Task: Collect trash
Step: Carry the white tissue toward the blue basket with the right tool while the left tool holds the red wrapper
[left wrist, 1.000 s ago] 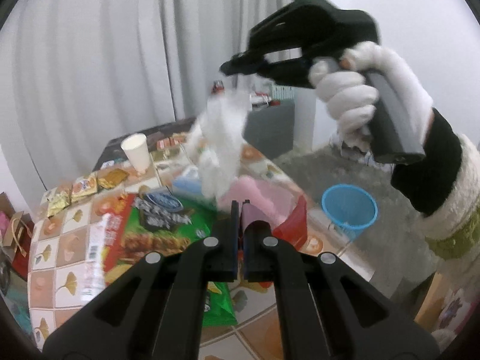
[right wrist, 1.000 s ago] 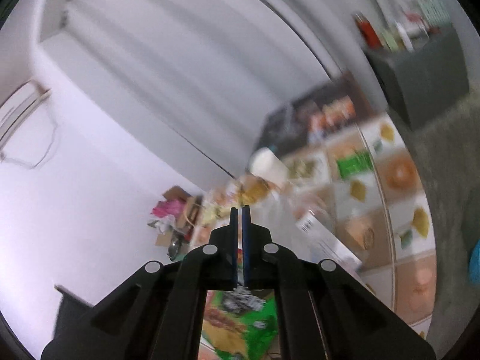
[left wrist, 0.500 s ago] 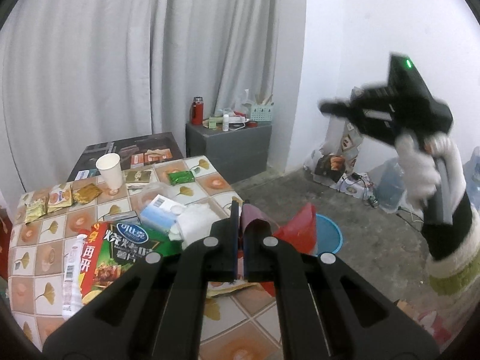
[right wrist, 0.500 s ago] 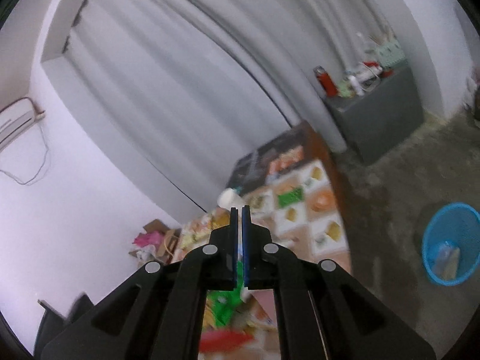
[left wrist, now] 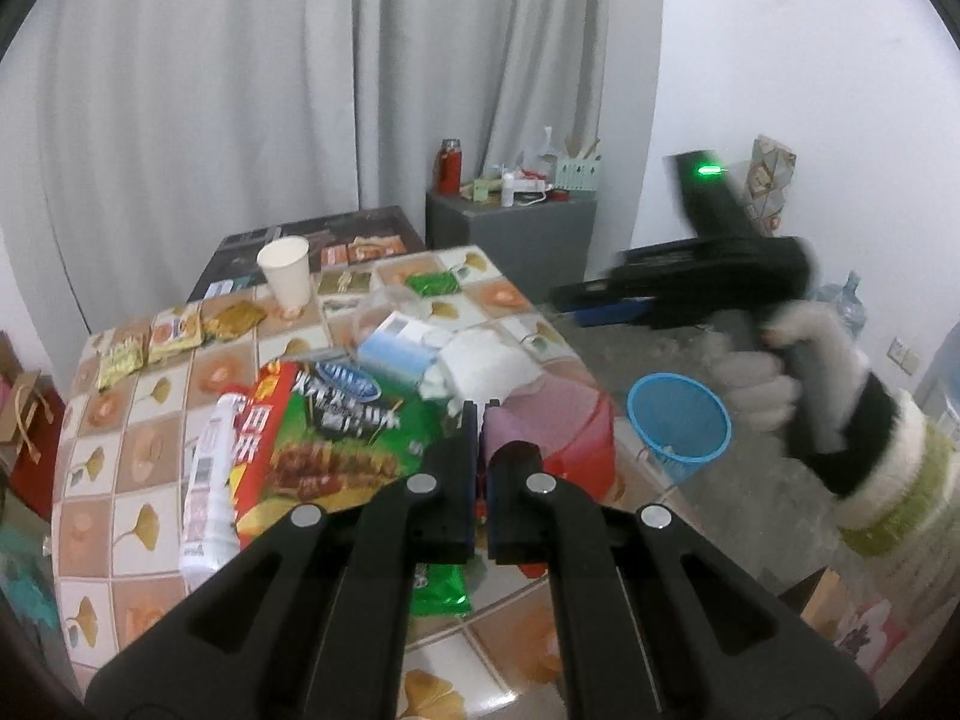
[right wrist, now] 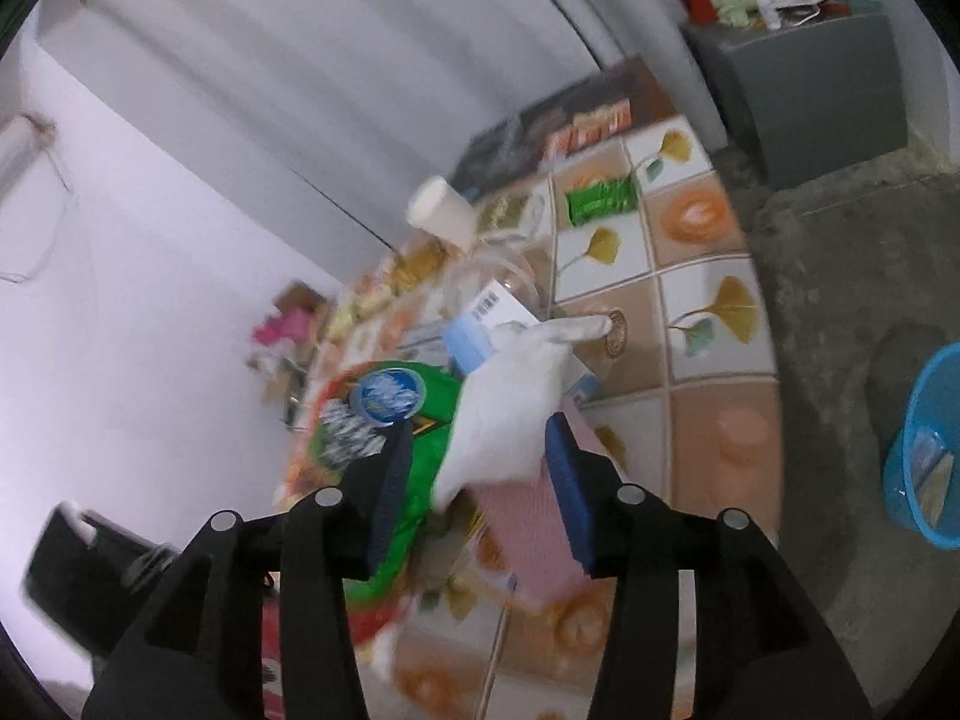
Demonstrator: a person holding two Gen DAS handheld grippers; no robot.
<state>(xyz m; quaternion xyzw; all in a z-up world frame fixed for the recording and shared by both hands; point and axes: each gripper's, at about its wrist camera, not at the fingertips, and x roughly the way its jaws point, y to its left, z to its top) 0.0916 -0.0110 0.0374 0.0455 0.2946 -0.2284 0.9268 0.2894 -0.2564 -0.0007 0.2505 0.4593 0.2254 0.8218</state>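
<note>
Okay so your right gripper (right wrist: 480,480) is coming back down toward the table (right wrist: 708,432) after that swing up and out to the side, and its jaws have just been opening, so they're standing apart now. The white tissue (right wrist: 510,396) is lying right between the blue pads, but they aren't pressing on it, so nothing's grabbed yet. That tissue is sitting on the table's near part, on top of the green bag (right wrist: 414,468) and a pink pack (right wrist: 528,528), with the blue bin (right wrist: 924,450) down on the floor just off the table's edge. Your left gripper (left wrist: 480,450) is staying pressed together, with something red and pink bunched around its tips, but I can't tell if it's pinching it. Looks like you're lining up the next piece of trash for the bin
</note>
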